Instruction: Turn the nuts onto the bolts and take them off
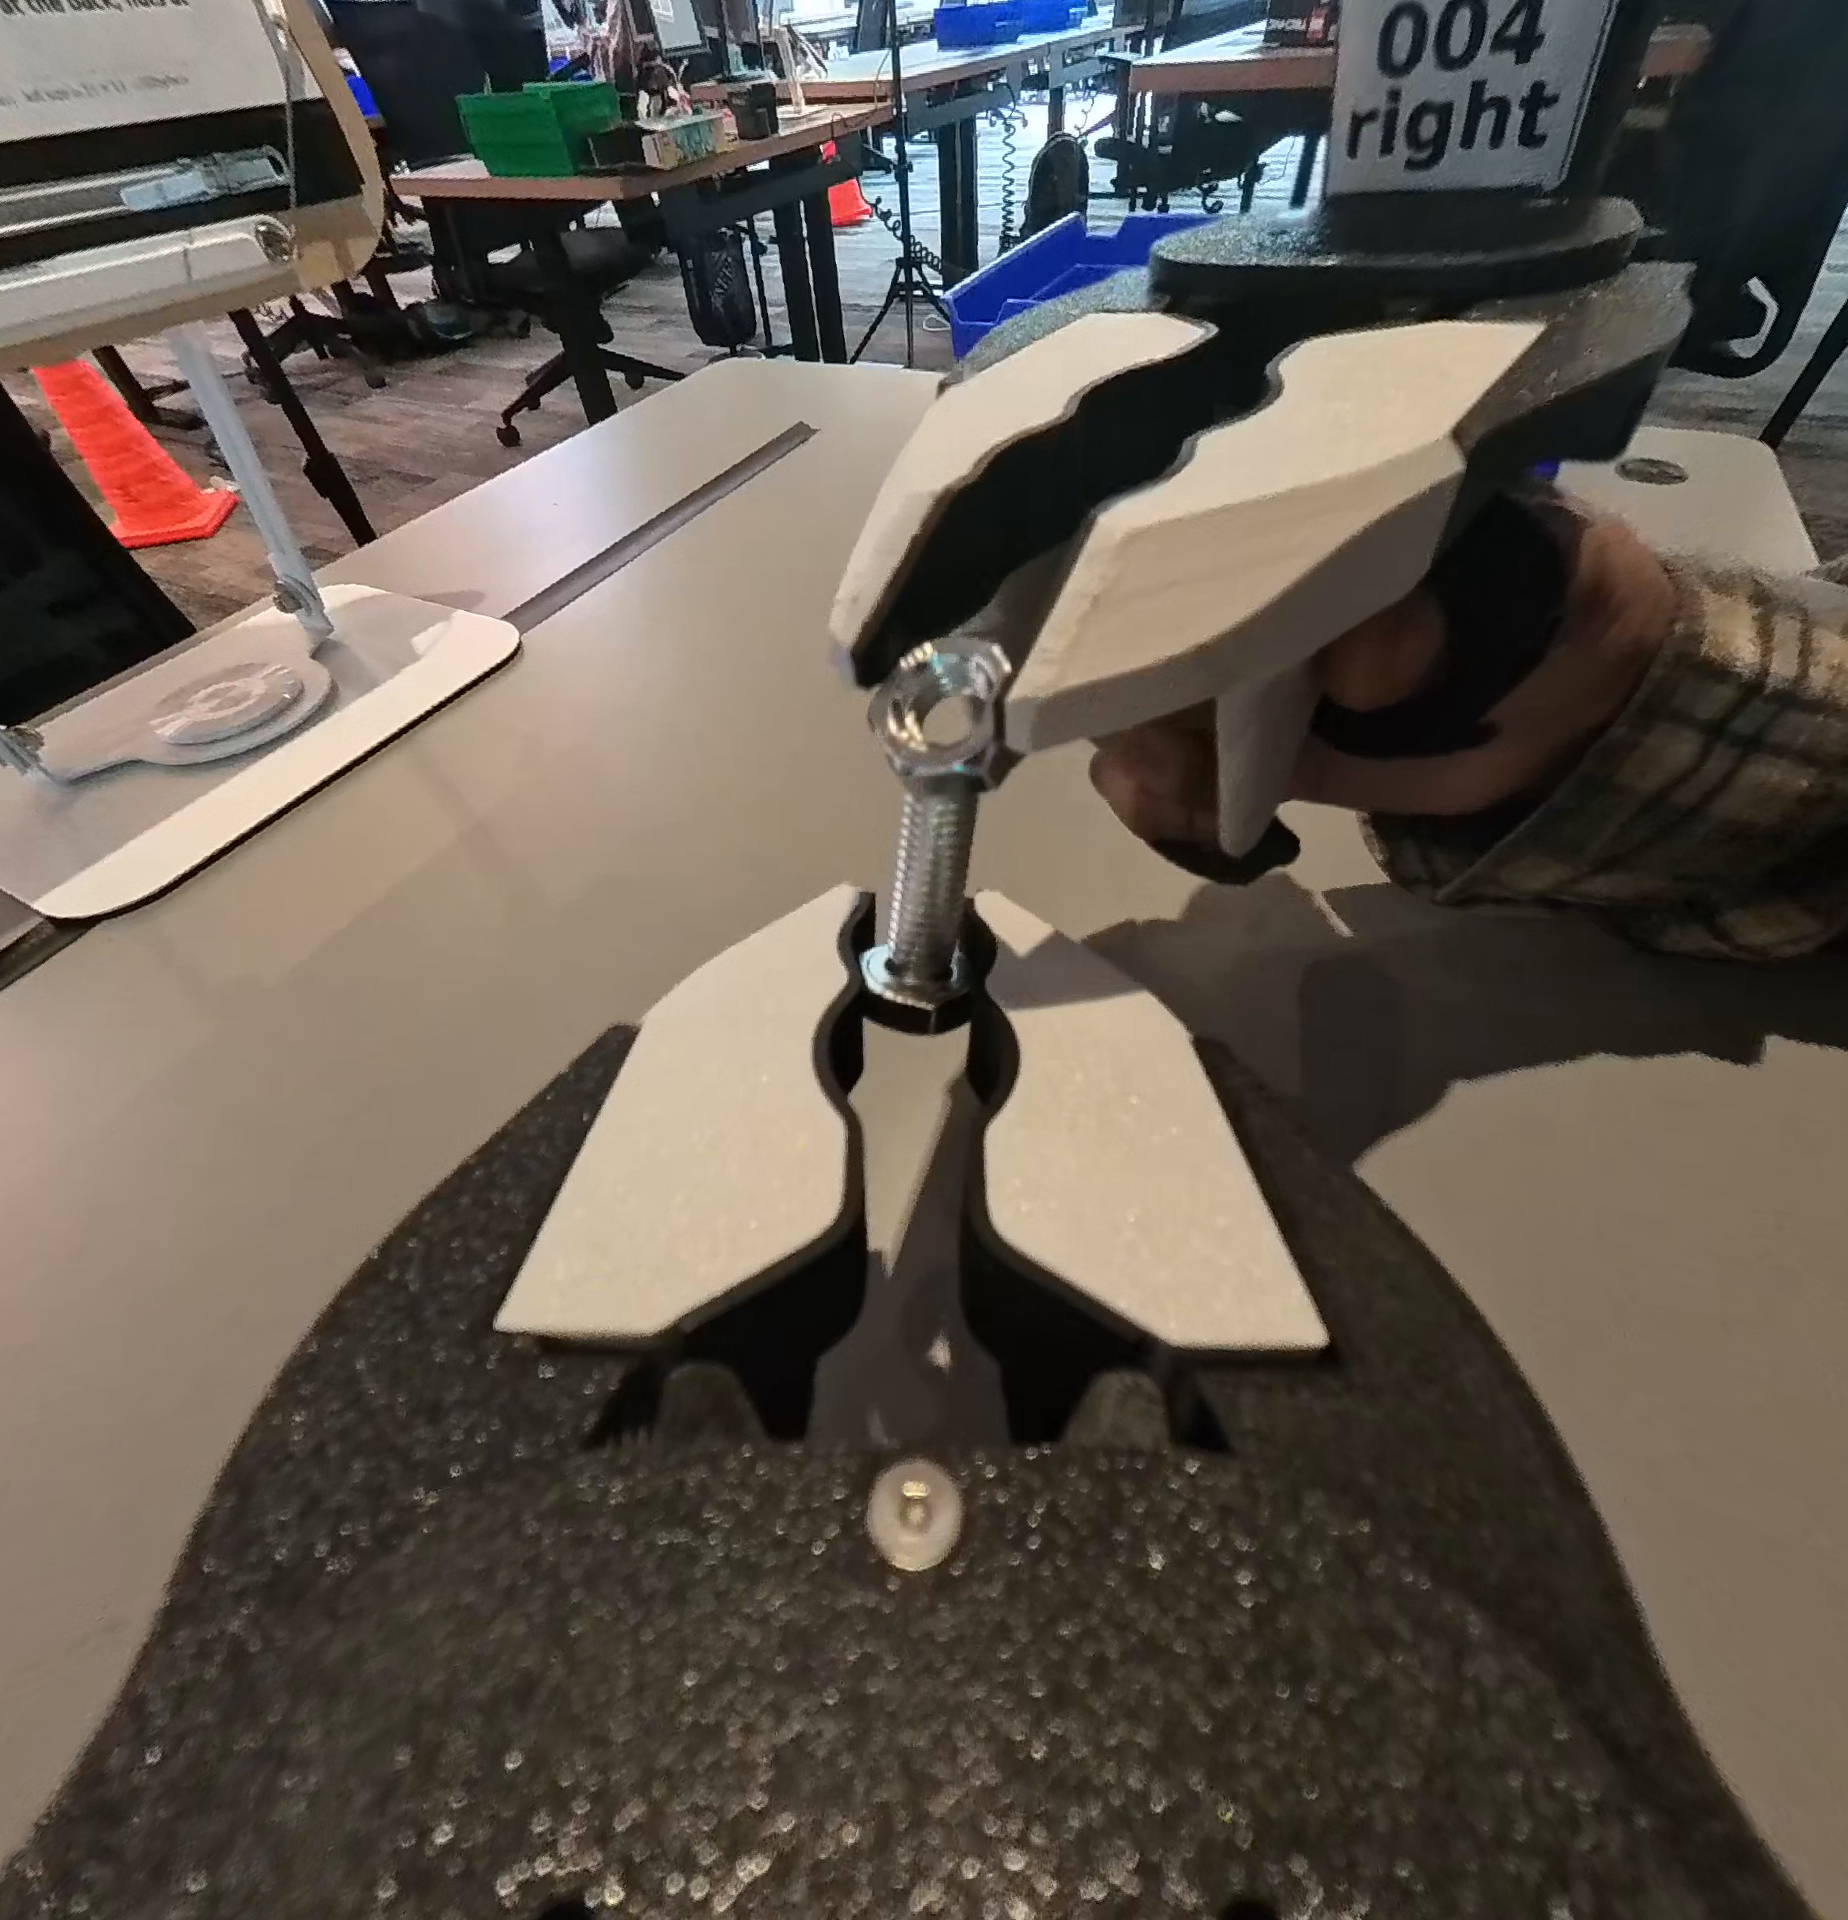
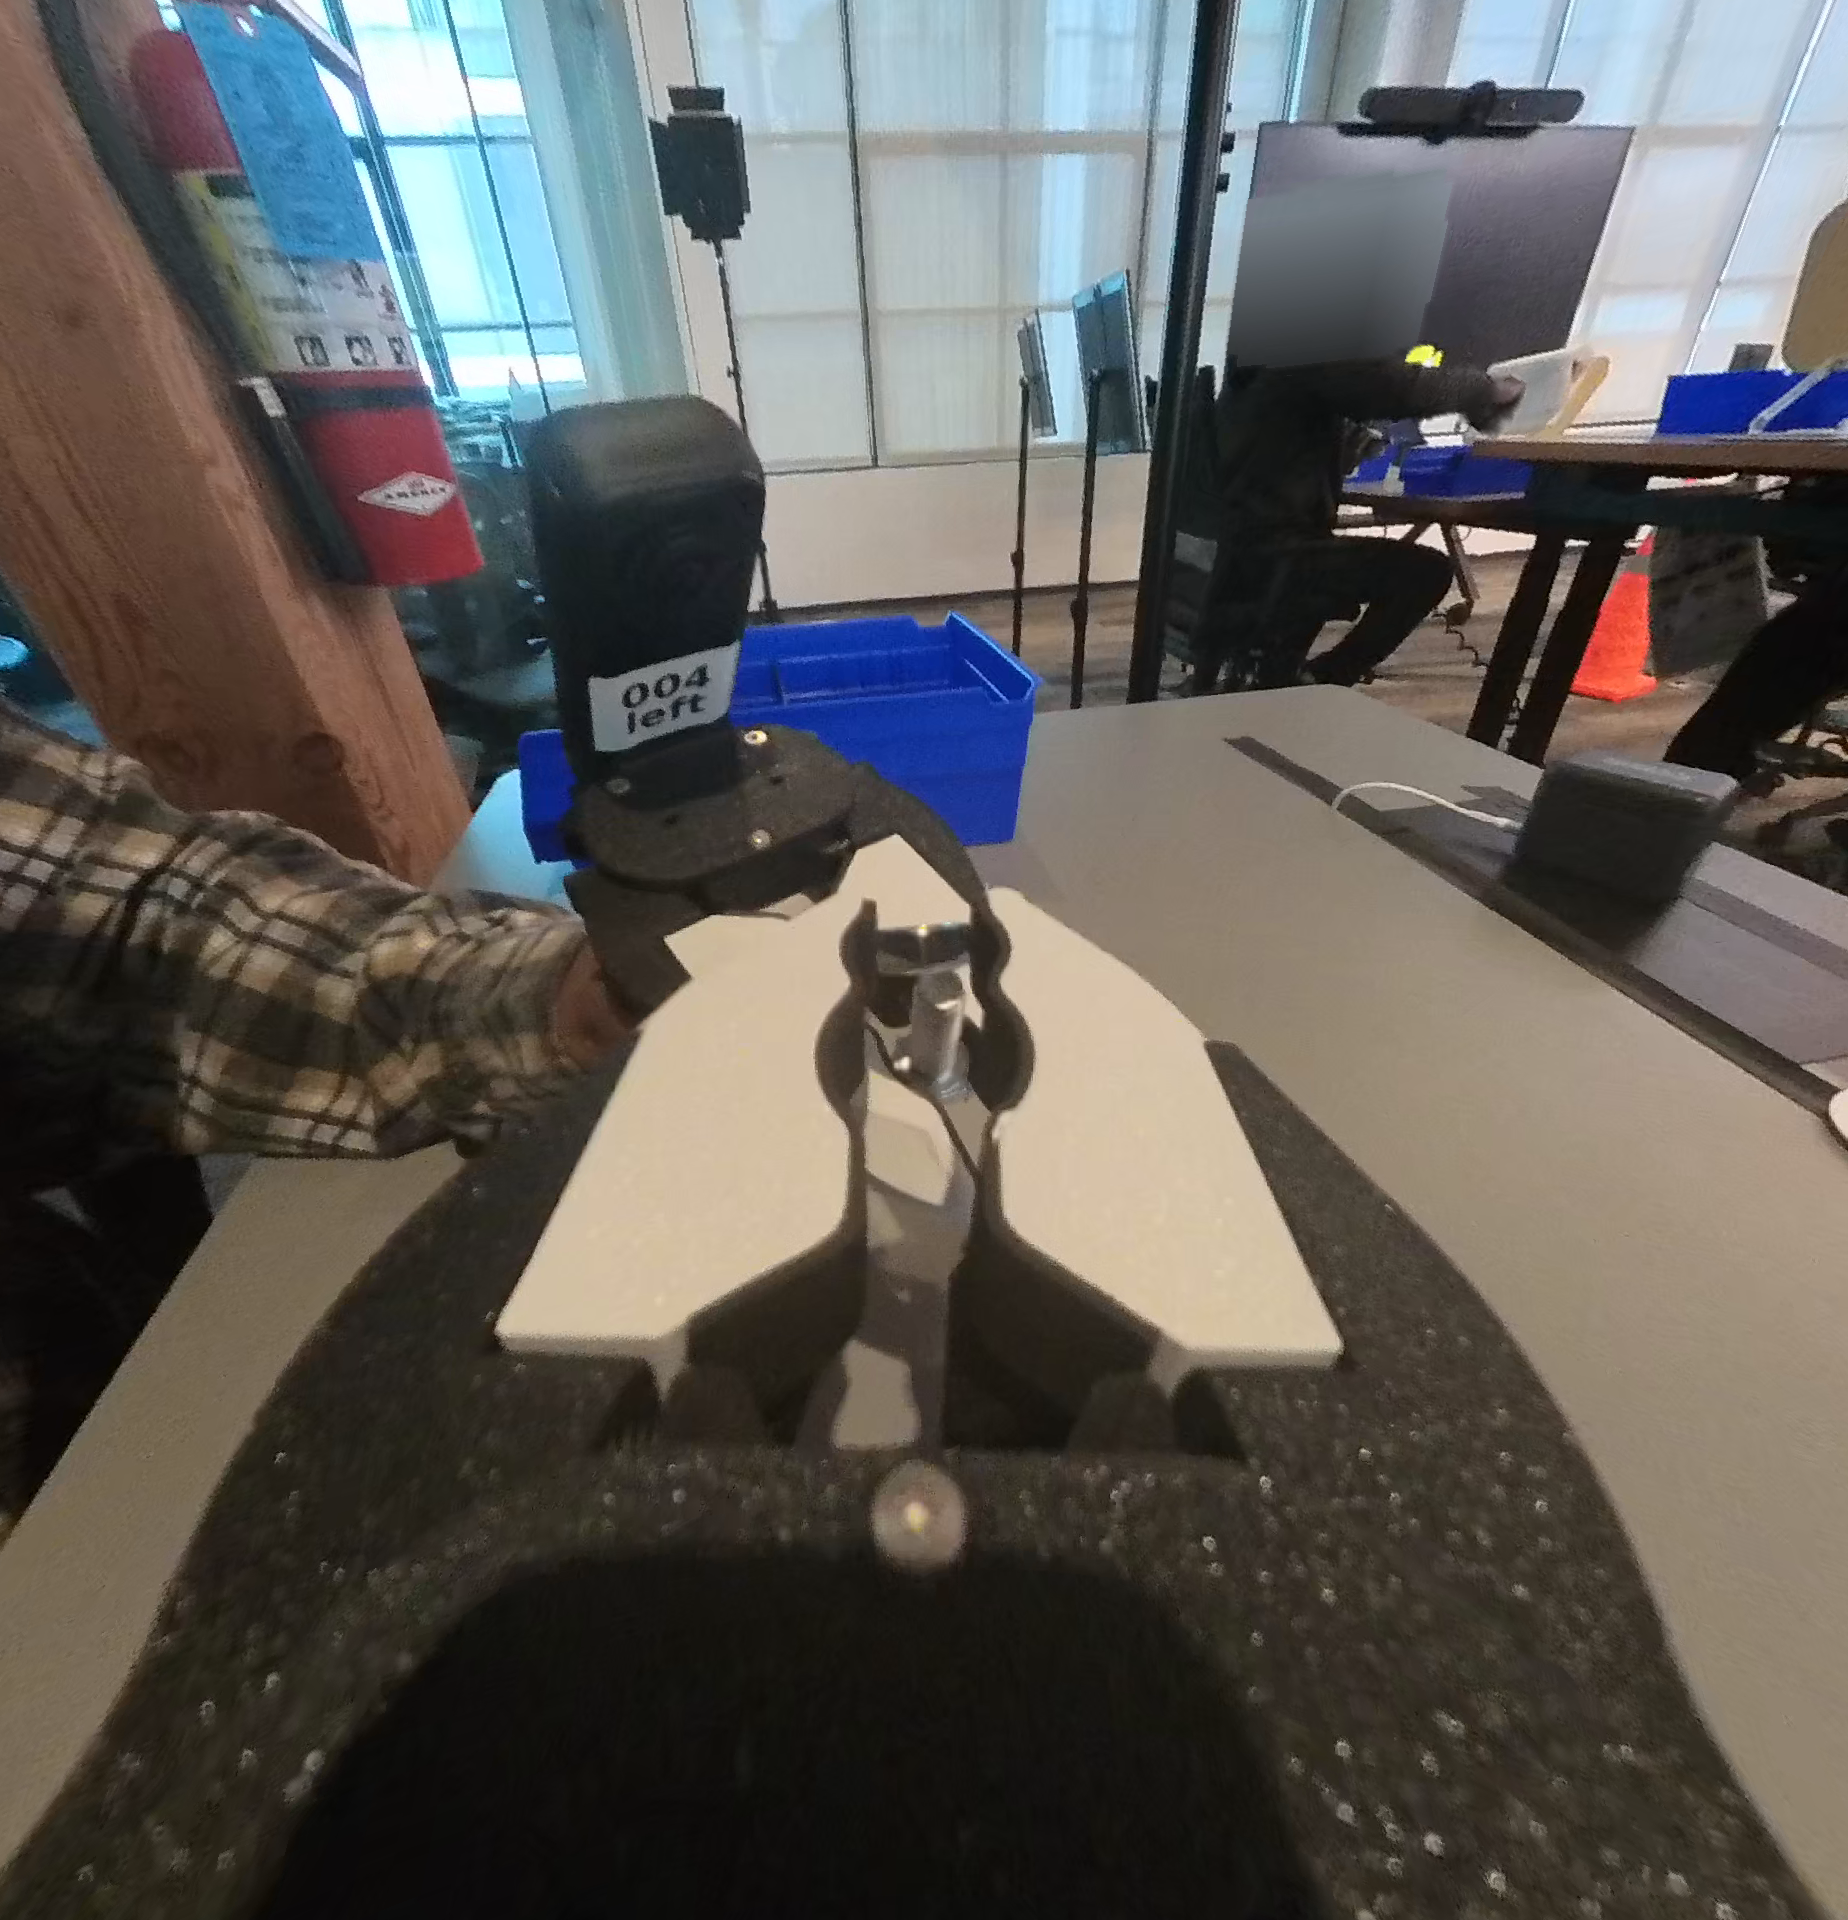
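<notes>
In the left wrist view my left gripper point(image 1: 915, 920) is shut on the hex head of a silver bolt point(image 1: 925, 862), which stands upright over the grey table point(image 1: 380, 1039). A silver nut point(image 1: 935, 717) sits at the bolt's top end, its hole tilted toward the camera. My right gripper point(image 1: 935, 701) comes down from the upper right and is shut on the nut. In the right wrist view the bolt point(image 2: 930, 1023) shows between the right gripper's white fingers point(image 2: 1107, 1143). I cannot tell whether the threads are engaged.
A white stand base point(image 1: 276, 727) lies at the table's left. A slot point(image 1: 671, 530) runs along the table. A blue bin point(image 2: 899, 727) is beyond the far edge. A grey box with a white cable point(image 2: 1616, 821) sits at the right. A plaid sleeve point(image 2: 276, 987) holds the left gripper. The tips of one gripper are about 6 cm away from the tips of the other. The white stand base point(image 1: 276, 727) is about 35 cm from my left fingertips.
</notes>
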Demonstrator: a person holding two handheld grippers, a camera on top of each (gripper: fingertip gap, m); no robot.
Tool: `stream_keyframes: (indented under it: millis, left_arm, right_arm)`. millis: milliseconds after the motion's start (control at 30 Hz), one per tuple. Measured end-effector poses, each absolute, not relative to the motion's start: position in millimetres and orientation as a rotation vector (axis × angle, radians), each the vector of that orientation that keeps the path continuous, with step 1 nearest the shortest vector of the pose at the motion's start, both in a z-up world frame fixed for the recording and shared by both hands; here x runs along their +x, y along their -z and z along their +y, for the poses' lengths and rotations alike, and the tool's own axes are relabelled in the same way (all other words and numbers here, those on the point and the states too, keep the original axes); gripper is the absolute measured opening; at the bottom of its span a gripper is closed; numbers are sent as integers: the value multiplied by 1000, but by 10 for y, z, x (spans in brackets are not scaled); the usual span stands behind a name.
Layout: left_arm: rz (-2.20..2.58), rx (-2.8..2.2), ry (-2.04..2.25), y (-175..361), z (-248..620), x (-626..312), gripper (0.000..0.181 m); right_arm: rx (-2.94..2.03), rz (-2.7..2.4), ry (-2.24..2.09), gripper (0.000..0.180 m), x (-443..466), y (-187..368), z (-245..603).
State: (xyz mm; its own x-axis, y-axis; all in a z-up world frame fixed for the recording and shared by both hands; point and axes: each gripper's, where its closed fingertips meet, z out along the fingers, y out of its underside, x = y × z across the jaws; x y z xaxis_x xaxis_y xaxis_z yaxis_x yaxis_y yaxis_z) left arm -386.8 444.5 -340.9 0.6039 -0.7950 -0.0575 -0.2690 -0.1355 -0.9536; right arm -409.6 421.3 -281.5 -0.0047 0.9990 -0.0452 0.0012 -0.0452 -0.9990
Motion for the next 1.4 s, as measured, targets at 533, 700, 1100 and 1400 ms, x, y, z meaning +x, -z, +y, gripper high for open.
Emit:
stream_keyframes:
  millis: [533, 700, 1100, 1400]
  left_arm:
    - [724, -1719, 661, 3344, 4649, -4238, 14]
    - [717, -1711, 677, 3329, 4646, -4257, 15]
    - [742, -1706, 675, 3326, 4622, -4221, 15]
    - [752, -1706, 671, 3332, 4615, -4204, 15]
  right_arm:
    - [-1650, -1721, -854, 16, -3549, 4069, 4261]
    - [-1686, -1830, -830, 17, -3542, 4292, 4214]
    - [-1685, -1834, -891, 17, -3392, 4301, 4238]
    - [-1711, -1867, -885, 17, -3316, 4324, 4247]
